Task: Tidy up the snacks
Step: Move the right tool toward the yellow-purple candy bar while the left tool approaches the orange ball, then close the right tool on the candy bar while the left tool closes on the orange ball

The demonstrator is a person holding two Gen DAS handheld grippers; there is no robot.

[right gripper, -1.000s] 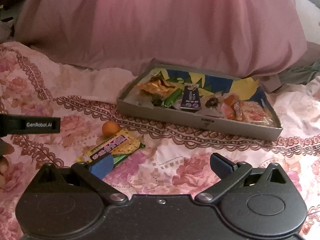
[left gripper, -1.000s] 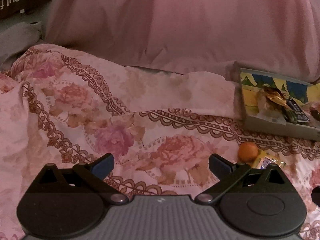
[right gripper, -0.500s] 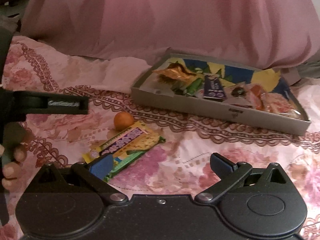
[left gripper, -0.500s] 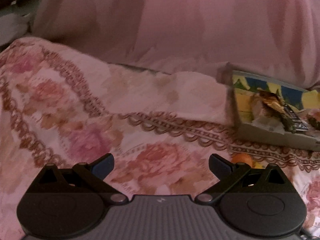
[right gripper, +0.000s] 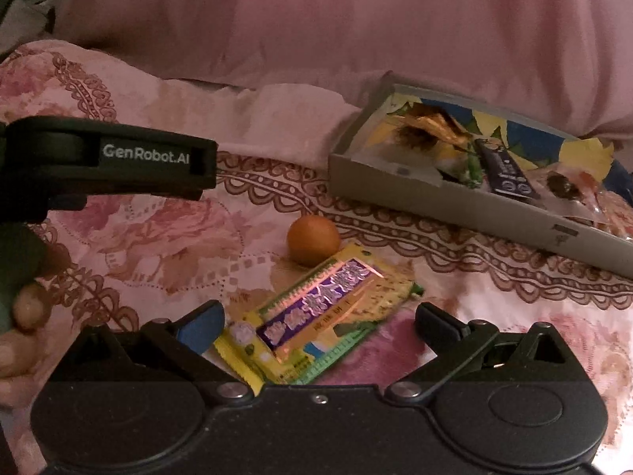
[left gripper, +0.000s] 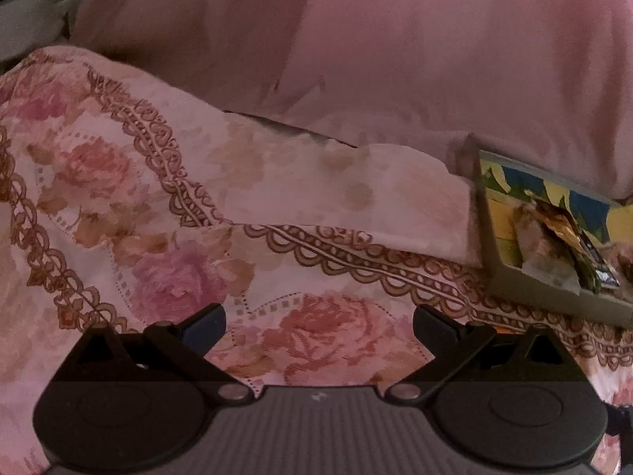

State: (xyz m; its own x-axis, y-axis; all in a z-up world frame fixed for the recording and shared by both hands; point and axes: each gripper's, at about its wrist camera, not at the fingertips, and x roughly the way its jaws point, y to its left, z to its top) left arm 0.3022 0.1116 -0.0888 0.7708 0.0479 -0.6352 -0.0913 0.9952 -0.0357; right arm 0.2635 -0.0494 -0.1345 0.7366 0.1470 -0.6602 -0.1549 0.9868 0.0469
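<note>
Snack packet [right gripper: 316,316], yellow and purple, lies flat on the floral bedspread [right gripper: 178,237] between the right gripper's [right gripper: 318,324] wide-open jaws. It looks light, crinkly, slippery; pinch across its narrow middle. Left gripper [left gripper: 318,322] gapes empty.

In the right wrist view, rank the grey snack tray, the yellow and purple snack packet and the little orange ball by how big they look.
1. Grey snack tray, largest, though partly cut off at the frame edge.
2. Yellow and purple snack packet; it lies nearer the camera, which flatters it.
3. Orange ball, clearly smallest.
</note>
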